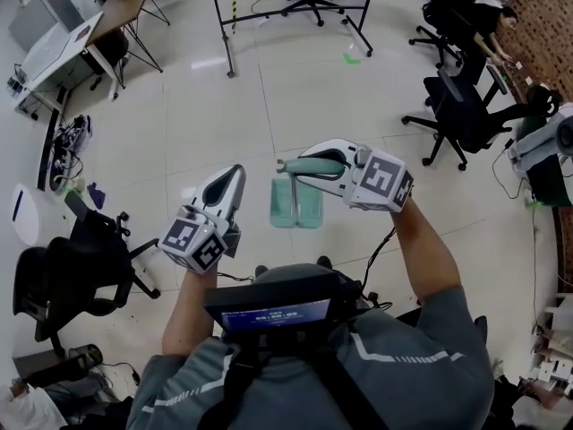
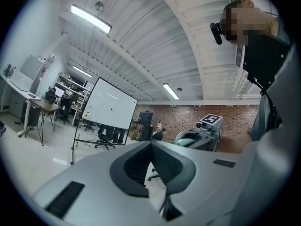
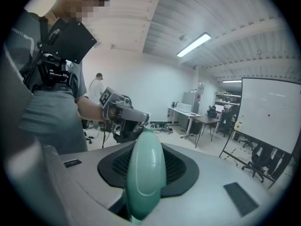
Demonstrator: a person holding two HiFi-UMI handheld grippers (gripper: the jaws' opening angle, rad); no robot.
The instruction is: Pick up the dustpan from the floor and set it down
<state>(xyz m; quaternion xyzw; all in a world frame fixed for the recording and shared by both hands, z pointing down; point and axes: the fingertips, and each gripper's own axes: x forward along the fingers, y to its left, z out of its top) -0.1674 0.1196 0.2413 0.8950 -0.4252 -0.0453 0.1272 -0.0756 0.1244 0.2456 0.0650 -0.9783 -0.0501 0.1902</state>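
Note:
The pale green dustpan [image 1: 295, 206] hangs above the tiled floor in front of me, its pan drooping below its handle. My right gripper [image 1: 309, 165] is shut on that handle, which runs level between the jaws. In the right gripper view the rounded green handle [image 3: 146, 173] fills the gap between the dark pads and sticks out past them. Left of the dustpan and apart from it, my left gripper [image 1: 235, 176] points forward; its jaws meet with nothing between them [image 2: 151, 145]. The left gripper view shows the right gripper [image 2: 203, 130] with the green handle in it.
A black office chair [image 1: 81, 258] stands close at my left. More chairs [image 1: 461, 115] are at the right. A whiteboard stand [image 1: 295, 7] is ahead, with a desk [image 1: 72, 34] and floor cables [image 1: 67, 141] at the far left. A person stands in the background [image 3: 97, 86].

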